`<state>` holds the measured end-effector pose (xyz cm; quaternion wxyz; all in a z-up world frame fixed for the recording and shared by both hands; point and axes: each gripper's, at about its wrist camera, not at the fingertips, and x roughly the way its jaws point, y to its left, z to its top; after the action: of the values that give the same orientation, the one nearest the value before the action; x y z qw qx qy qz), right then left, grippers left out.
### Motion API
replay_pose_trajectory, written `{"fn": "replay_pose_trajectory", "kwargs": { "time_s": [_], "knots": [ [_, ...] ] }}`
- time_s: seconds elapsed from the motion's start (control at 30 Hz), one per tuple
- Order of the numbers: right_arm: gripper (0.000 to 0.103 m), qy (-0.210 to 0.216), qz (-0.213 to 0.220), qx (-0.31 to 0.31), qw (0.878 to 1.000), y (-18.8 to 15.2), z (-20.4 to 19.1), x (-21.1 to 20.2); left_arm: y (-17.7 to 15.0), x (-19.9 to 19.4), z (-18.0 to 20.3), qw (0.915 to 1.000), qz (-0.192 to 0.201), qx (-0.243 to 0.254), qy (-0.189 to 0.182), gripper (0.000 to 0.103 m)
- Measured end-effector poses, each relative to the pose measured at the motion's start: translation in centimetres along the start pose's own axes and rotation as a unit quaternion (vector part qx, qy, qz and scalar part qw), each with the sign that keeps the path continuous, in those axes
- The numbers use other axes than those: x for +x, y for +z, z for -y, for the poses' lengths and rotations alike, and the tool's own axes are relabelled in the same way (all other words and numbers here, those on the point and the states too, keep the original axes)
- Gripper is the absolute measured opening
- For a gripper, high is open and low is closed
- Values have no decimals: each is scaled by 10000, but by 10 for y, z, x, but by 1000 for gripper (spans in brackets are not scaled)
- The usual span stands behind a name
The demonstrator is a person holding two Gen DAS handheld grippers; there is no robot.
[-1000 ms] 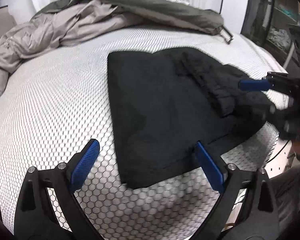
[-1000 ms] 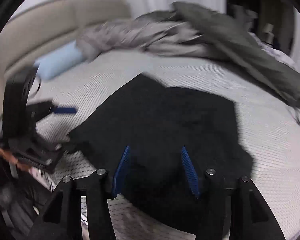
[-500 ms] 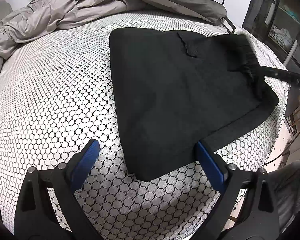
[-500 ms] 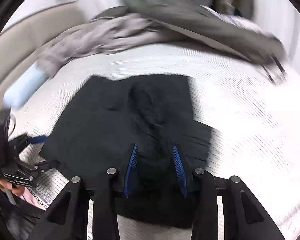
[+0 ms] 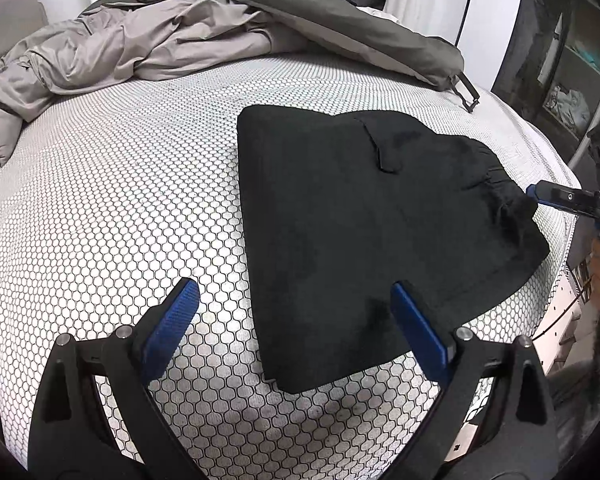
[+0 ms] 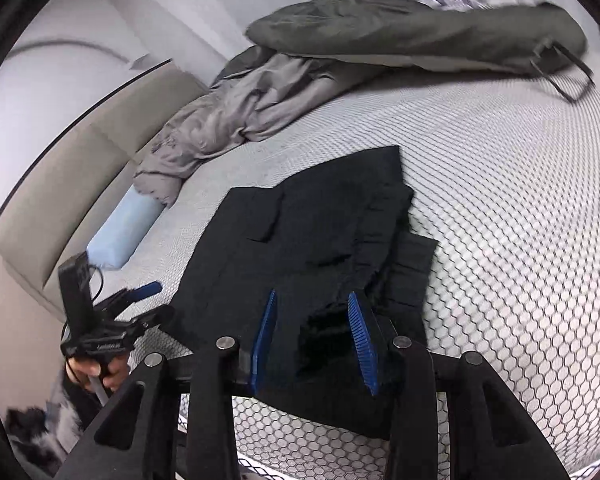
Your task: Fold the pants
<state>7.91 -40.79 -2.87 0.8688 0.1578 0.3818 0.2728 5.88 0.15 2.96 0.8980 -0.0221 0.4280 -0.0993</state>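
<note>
The black pants (image 5: 360,232) lie folded in a flat wedge on the honeycomb-patterned bed cover (image 5: 120,208). In the right wrist view the pants (image 6: 312,232) show a gathered waistband at their right side. My left gripper (image 5: 296,316) is open and empty, hovering over the near corner of the pants. My right gripper (image 6: 314,332) is partly open, its blue fingers (image 6: 360,332) on either side of the bunched waistband edge without pinching it. It also shows at the right edge of the left wrist view (image 5: 560,198).
A crumpled beige quilt (image 5: 132,48) and an olive-grey cover (image 5: 320,12) are heaped at the far side of the bed. A light blue pillow (image 6: 120,228) lies by the beige headboard (image 6: 60,192). The bed edge is near on the right (image 5: 556,288).
The right gripper laid the lifted waistband flat onto the pants and its jaws widened, letting go of the cloth. The left gripper stayed open and rose slightly.
</note>
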Motion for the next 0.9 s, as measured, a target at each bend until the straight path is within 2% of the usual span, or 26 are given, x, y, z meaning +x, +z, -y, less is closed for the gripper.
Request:
{"fn": "replay_pose_trajectory", "kwargs": {
  "time_s": [0.2, 0.37, 0.43, 0.5, 0.6, 0.67, 0.8, 0.9],
  "knots": [
    [38, -286, -695, 171, 9970, -9, 18, 27, -6, 6, 6, 9997, -50, 183, 133, 96],
    [38, -243, -470, 150, 9985, -7, 21, 19, -6, 7, 11, 9996, -48, 251, 144, 96],
    [30, -300, -471, 144, 9983, -3, 25, 24, -6, 8, 13, 9995, -57, 289, 153, 96],
    [15, -434, -564, 132, 9974, -2, 28, 30, -6, 9, 14, 9994, -69, 312, 160, 96],
    [8, -476, -543, 85, 9974, -1, 31, 32, -6, 8, 12, 9994, -51, 305, 173, 96],
    [3, -297, -399, 90, 9987, 1, 27, 22, -5, 5, 9, 9995, -11, 247, 189, 96],
    [2, 556, 129, 33, 9984, 4, 7, -28, -3, -2, 0, 9996, 96, 112, 231, 96],
    [2, 722, 238, -115, 9970, -2, -2, -53, -2, -6, -9, 9995, 142, -15, 287, 96]
  ]
}}
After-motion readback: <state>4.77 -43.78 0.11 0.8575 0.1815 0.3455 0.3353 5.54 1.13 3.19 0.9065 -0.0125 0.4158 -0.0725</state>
